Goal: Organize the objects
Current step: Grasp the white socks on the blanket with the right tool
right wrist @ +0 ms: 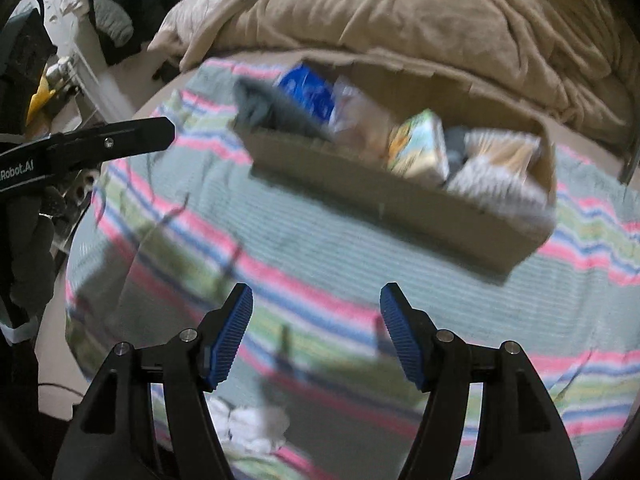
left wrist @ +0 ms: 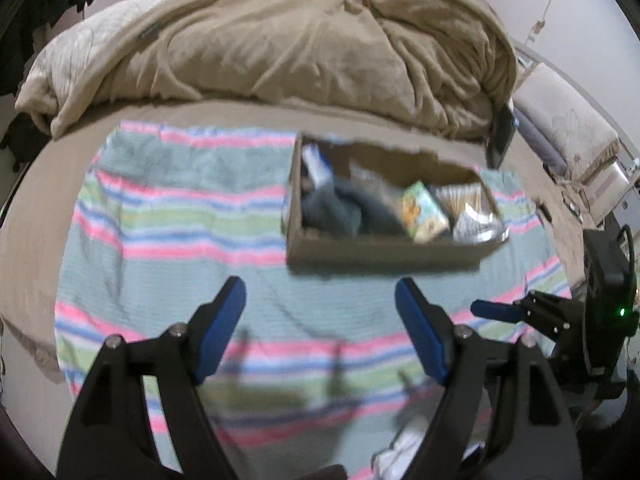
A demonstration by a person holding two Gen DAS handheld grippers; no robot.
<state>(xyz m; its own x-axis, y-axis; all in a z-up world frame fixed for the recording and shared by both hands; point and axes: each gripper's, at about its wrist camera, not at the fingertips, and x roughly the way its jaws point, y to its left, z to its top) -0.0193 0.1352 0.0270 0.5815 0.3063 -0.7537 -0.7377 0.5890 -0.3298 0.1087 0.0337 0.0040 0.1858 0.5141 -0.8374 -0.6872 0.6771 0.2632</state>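
Note:
A cardboard box (left wrist: 384, 250) sits on a striped towel (left wrist: 180, 208) on the bed; it also shows in the right wrist view (right wrist: 400, 208). It holds a blue packet (right wrist: 308, 94), dark grey cloth (left wrist: 340, 204), a green-yellow carton (left wrist: 426, 210) and silvery packets (left wrist: 478, 224). My left gripper (left wrist: 320, 300) is open and empty above the towel, in front of the box. My right gripper (right wrist: 316, 304) is open and empty, also short of the box. A white crumpled item (right wrist: 252, 424) lies on the towel below the right gripper; it also shows in the left wrist view (left wrist: 404, 452).
A tan blanket (left wrist: 280, 48) is heaped behind the box. A dark phone (left wrist: 502, 138) leans at the blanket's right end. Pillows (left wrist: 568, 120) lie at the far right. Dark clothing (right wrist: 132, 4) and clutter sit off the bed's left side.

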